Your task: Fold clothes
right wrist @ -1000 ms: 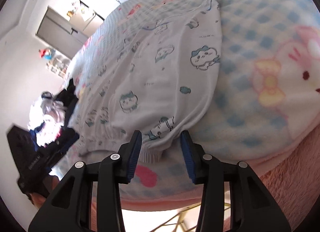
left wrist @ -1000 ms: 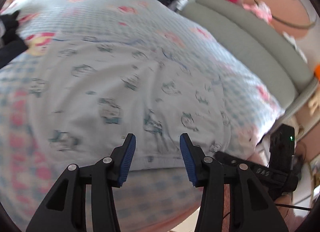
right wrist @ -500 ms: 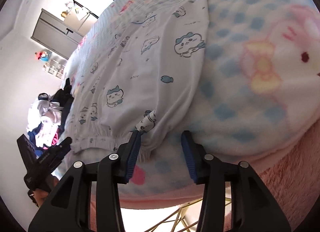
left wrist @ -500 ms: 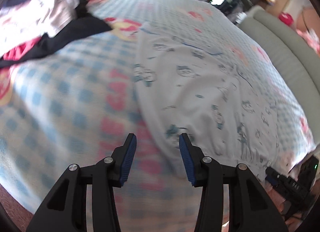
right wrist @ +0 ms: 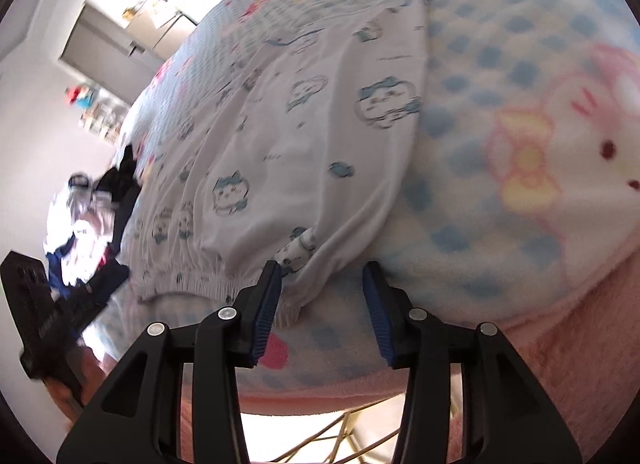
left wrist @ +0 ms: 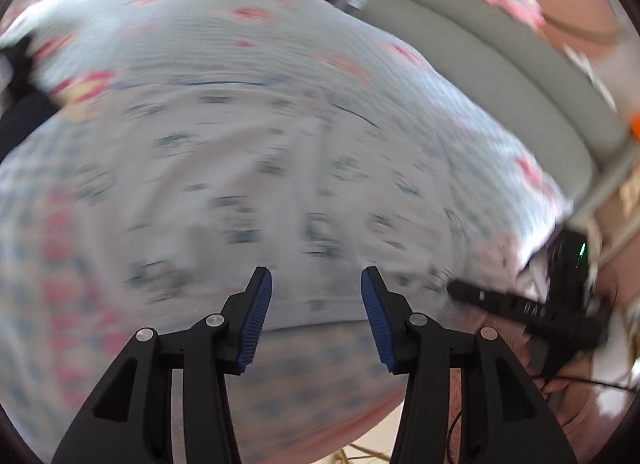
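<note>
- Holding my right gripper (right wrist: pixel 322 296) wide open and empty, just over the near corner of the pants (right wrist: pixel 288 168); the left blue pad overlaps the hem edge in view, can't tell if it touches.
- Left gripper (left wrist: pixel 316 316) also wide open, nothing in it, hovering above the near edge of the same pants (left wrist: pixel 256 192); that view is badly smeared.
- Pants lie flat on the checked blanket (right wrist: pixel 500 124), gathered waistband (right wrist: pixel 188 276) along the near edge, a small loose flap (right wrist: pixel 298 250) sticking up by my right pad.
- Further out: a pile of other clothes (right wrist: pixel 86 224) at the left end of the bed, a grey headboard (left wrist: pixel 500 76) behind on the left view.
- Risks, my judgement:
  - Right pinch could take only the top layer or just that loose flap, so the fabric would peel apart on lifting.
  - Pads could catch the fluffy blanket with the hem, dragging the blanket up too.
  - Left side blur means a poor aim; closing now could miss the edge or bunch the waistband.
  - Uneven grabs by the two grippers would skew the fold.
</note>
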The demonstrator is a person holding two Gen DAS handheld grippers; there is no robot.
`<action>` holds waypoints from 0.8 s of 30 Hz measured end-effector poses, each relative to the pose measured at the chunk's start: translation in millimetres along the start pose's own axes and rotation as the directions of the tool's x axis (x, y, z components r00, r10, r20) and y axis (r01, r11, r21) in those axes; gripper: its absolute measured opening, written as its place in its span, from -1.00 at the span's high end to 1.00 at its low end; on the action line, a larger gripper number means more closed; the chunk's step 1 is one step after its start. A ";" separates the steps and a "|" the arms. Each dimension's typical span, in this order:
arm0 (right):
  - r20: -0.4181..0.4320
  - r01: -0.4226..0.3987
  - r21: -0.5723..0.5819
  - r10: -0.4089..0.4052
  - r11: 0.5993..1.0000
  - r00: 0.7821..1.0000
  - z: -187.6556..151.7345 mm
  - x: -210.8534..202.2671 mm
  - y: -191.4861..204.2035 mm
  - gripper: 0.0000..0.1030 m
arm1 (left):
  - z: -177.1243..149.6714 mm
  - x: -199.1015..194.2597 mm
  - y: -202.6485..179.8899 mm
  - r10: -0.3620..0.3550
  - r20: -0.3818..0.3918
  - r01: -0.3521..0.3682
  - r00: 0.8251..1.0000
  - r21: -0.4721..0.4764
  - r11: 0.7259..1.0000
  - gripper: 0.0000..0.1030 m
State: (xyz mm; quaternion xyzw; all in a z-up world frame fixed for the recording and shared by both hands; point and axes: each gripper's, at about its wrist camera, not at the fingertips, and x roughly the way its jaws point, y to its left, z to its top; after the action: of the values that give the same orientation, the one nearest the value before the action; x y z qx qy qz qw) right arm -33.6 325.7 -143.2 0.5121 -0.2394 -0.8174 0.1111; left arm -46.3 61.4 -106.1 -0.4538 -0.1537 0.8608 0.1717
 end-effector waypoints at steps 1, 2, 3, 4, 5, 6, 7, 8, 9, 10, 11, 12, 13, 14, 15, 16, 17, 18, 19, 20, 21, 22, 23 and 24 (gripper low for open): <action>0.013 0.022 0.001 -0.022 1.000 1.000 1.4 -4.8 -1.3 0.14 | 1.4 7.8 -10.4 -0.020 -0.019 0.020 1.000 0.026 0.999 0.06; 0.031 0.052 0.004 -0.053 0.999 0.998 2.1 -10.1 -2.7 0.14 | 2.8 15.6 -20.8 -0.039 -0.039 0.041 0.998 0.052 0.998 0.06; 0.050 0.086 0.007 -0.086 0.996 0.995 2.5 -15.4 -4.1 0.14 | 4.2 23.4 -31.3 -0.058 -0.060 0.062 0.997 0.078 0.995 0.06; 0.048 0.106 0.007 -0.106 0.994 0.993 2.4 -16.0 -5.5 0.14 | 5.5 31.2 -41.7 -0.076 -0.080 0.084 0.994 0.102 0.991 0.06; 0.038 0.121 0.005 -0.121 0.993 0.992 2.1 -14.9 -6.9 0.14 | 6.9 39.0 -52.1 -0.093 -0.102 0.106 0.990 0.127 0.986 0.06; 0.028 0.135 0.003 -0.135 0.991 0.990 1.7 -13.8 -8.3 0.15 | 7.9 46.0 -60.9 -0.104 -0.120 0.121 0.987 0.144 0.982 0.06; 0.011 0.138 -0.010 -0.138 0.990 0.990 0.2 -10.3 -7.4 0.18 | 8.4 51.7 -66.7 -0.100 -0.133 0.119 0.986 0.147 0.982 0.06; -0.008 0.137 -0.027 -0.137 0.990 0.991 -1.7 -5.8 -5.8 0.20 | 9.5 56.9 -71.3 -0.094 -0.144 0.115 0.985 0.148 0.982 0.06; -0.016 0.143 -0.049 -0.143 0.989 0.990 -3.7 -2.7 -3.0 0.20 | 9.9 58.9 -74.1 -0.092 -0.147 0.114 0.985 0.150 0.982 0.06; -0.020 0.151 -0.073 -0.152 0.986 0.988 -5.8 -0.1 0.2 0.20 | 8.1 57.3 -76.8 -0.094 -0.144 0.116 0.985 0.154 0.981 0.06; -0.026 0.159 -0.098 -0.162 0.982 0.986 -7.4 2.4 3.1 0.20 | 7.0 55.9 -78.3 -0.096 -0.142 0.118 0.985 0.158 0.980 0.06; -0.034 0.164 -0.129 -0.170 0.978 0.985 -8.7 5.0 6.8 0.20 | 6.5 55.1 -77.8 -0.098 -0.140 0.120 0.985 0.159 0.980 0.06; -0.042 0.168 -0.162 -0.177 0.972 0.983 -10.1 7.7 10.7 0.20 | 4.3 54.3 -76.5 -0.100 -0.137 0.121 0.986 0.157 0.980 0.09; -0.042 0.164 -0.186 -0.175 0.969 0.984 -10.7 9.3 13.6 0.17 | 2.1 53.3 -74.6 -0.104 -0.134 0.124 0.986 0.154 0.980 0.13; -0.042 0.152 -0.193 -0.163 0.969 0.986 -10.2 10.4 14.5 0.17 | -0.2 52.3 -72.7 -0.107 -0.131 0.127 0.986 0.152 0.980 0.18; -0.041 0.140 -0.191 -0.150 0.972 0.988 -9.6 11.0 14.3 0.17 | -2.1 51.5 -71.8 -0.112 -0.131 0.131 0.985 0.152 0.980 0.23; -0.033 0.115 -0.179 -0.123 0.977 0.992 -8.0 10.2 13.1 0.17 | -3.3 51.4 -73.0 -0.117 -0.137 0.139 0.984 0.158 0.978 0.23; -0.025 0.085 -0.166 -0.090 0.982 0.996 -6.3 9.0 11.9 0.17 | -4.5 51.2 -74.2 -0.123 -0.143 0.146 0.982 0.164 0.976 0.23; -0.020 0.059 -0.159 -0.063 0.986 0.998 -5.5 8.1 11.3 0.17 | -5.7 51.1 -75.3 -0.128 -0.149 0.153 0.980 0.170 0.974 0.23; -0.016 0.033 -0.154 -0.036 0.987 0.999 -5.0 7.4 10.9 0.17 | -6.8 50.9 -76.5 -0.133 -0.156 0.160 0.979 0.176 0.971 0.23; -0.014 0.016 -0.153 -0.019 0.988 1.000 -5.5 7.7 13.8 0.17 | -8.0 50.8 -77.6 -0.139 -0.162 0.168 0.977 0.181 0.969 0.23; -0.013 -0.001 -0.149 -0.001 0.989 1.000 -6.1 8.5 14.5 0.17 | -8.8 52.0 -79.0 -0.138 -0.171 0.170 0.976 0.189 0.967 0.23; -0.014 -0.023 -0.136 0.021 0.990 1.000 -5.4 9.2 13.3 0.17 | -8.8 55.3 -80.5 -0.132 -0.183 0.168 0.974 0.195 0.966 0.23; -0.017 -0.034 -0.126 0.032 0.992 0.999 -4.2 10.4 12.4 0.17 | -8.6 57.6 -81.1 -0.136 -0.192 0.173 0.972 0.194 0.966 0.23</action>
State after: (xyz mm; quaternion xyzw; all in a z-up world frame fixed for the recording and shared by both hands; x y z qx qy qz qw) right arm -35.3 309.4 -146.6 0.5060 -0.1949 -0.8252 0.1582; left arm -56.9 159.9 -118.7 -0.4945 -0.0814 0.8124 0.2981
